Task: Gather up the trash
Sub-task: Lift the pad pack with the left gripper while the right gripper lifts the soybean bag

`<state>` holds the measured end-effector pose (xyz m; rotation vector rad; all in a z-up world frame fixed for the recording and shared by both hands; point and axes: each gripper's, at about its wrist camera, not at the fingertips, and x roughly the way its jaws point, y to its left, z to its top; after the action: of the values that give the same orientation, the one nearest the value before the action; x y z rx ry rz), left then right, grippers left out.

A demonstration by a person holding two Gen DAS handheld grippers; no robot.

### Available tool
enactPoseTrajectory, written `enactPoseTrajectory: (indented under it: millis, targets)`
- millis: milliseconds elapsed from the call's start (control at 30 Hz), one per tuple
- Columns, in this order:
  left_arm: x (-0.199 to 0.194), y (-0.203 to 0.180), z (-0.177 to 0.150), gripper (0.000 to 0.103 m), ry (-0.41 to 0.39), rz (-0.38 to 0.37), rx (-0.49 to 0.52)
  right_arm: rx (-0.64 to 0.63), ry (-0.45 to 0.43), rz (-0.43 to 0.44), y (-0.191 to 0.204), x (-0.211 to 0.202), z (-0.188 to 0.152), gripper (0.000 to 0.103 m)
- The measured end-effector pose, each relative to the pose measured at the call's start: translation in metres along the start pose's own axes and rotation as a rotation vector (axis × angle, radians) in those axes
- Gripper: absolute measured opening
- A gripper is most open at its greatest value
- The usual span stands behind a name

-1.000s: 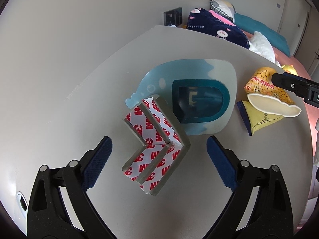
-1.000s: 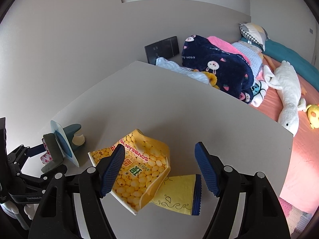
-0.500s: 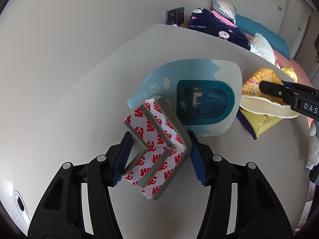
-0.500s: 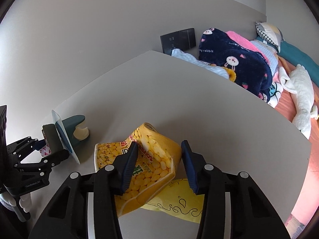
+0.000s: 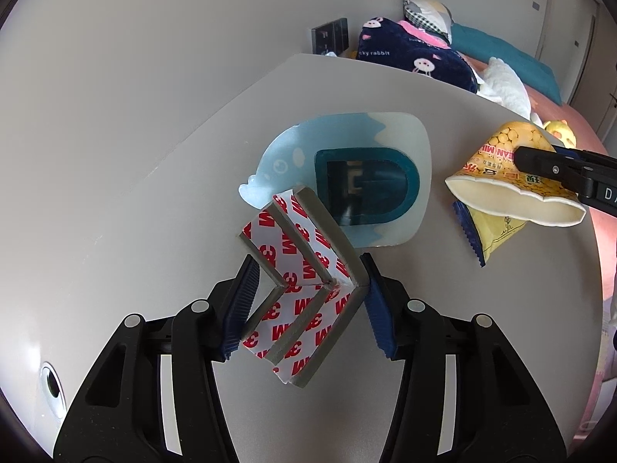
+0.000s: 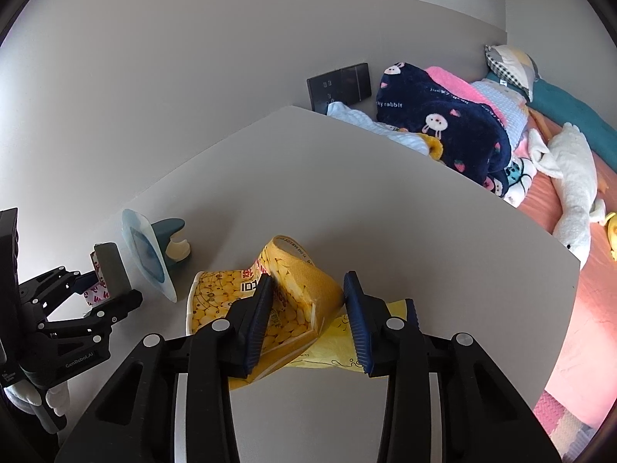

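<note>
Both grippers have just closed from wide open onto separate pieces of trash on the table (image 5: 115, 200).

Left gripper (image 5: 308, 305): the jaws have narrowed around the foam corner (image 5: 304, 289), an L-shaped block with red-printed backing paper. Both pads now press its outer faces. In the right wrist view the corner appears to sit clear of the table, just beside the whale holder (image 5: 347, 177).

Right gripper (image 6: 308, 316): the jaws have been closing on the cup (image 6: 262, 293), a crushed yellow paper cup lying on its side. The left pad presses its printed wall; the right pad meets the folded far wall. The cup has tipped since the jaws were open. Its rim looks raised in the left wrist view. The wrapper (image 6: 339, 347), a yellow sachet, lies flat under it and is not gripped.

Meaning for the task: two pieces appear secured and ready to carry off. No bin shows in either view. The wrapper is left for a later pick
</note>
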<state>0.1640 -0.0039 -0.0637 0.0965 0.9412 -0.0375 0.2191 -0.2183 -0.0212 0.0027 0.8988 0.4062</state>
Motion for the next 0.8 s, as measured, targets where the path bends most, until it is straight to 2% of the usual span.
enactPoseTrajectory:
  millis: [300, 800]
  targets:
    - [-0.025, -0.011, -0.006, 0.052, -0.021, -0.006, 0.001, 0.015, -0.029, 0.001, 0.0, -0.031, -0.009, 0.04]
    - [-0.063, -0.052, -0.019, 0.052, -0.05, -0.071, 0.019, 0.046, -0.067, -0.031, -0.011, -0.091, -0.041, 0.04]
